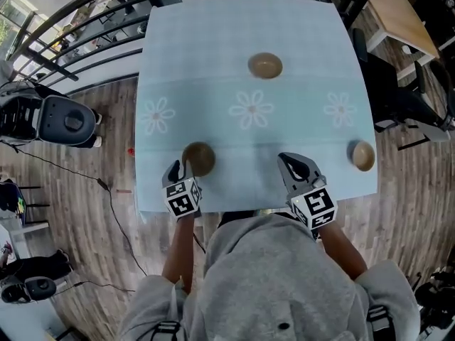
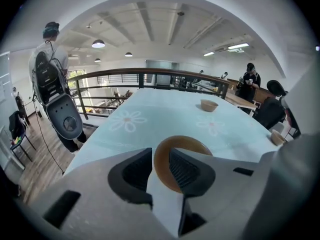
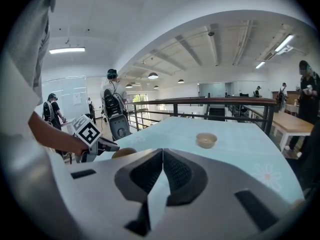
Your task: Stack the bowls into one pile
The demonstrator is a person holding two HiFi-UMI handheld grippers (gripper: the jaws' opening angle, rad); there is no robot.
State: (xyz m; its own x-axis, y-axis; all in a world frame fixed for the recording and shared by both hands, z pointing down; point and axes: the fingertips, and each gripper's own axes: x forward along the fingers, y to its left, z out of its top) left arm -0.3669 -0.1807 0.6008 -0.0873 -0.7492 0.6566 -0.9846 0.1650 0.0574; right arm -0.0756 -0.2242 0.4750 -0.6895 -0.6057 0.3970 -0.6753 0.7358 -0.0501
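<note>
Three brown bowls stand apart on the pale blue flowered tablecloth (image 1: 213, 62). One bowl (image 1: 265, 65) is at the far middle, one (image 1: 363, 155) is near the right edge, and one (image 1: 199, 158) is at the near left. My left gripper (image 1: 179, 169) is at that near-left bowl (image 2: 165, 166). Its jaws (image 2: 160, 155) stand apart across the bowl's near rim, one finger (image 2: 190, 170) over the inside, and I see no squeeze. My right gripper (image 1: 291, 162) hovers over the near edge, shut and empty (image 3: 162, 153). The right gripper view shows the far bowl (image 3: 206, 140).
The table's front edge runs just under both grippers. A black machine (image 1: 64, 121) and cables lie on the wooden floor at the left. A railing (image 1: 85, 20) runs behind the table. A wooden table (image 1: 398, 13) and dark chairs (image 1: 405, 105) stand at the right.
</note>
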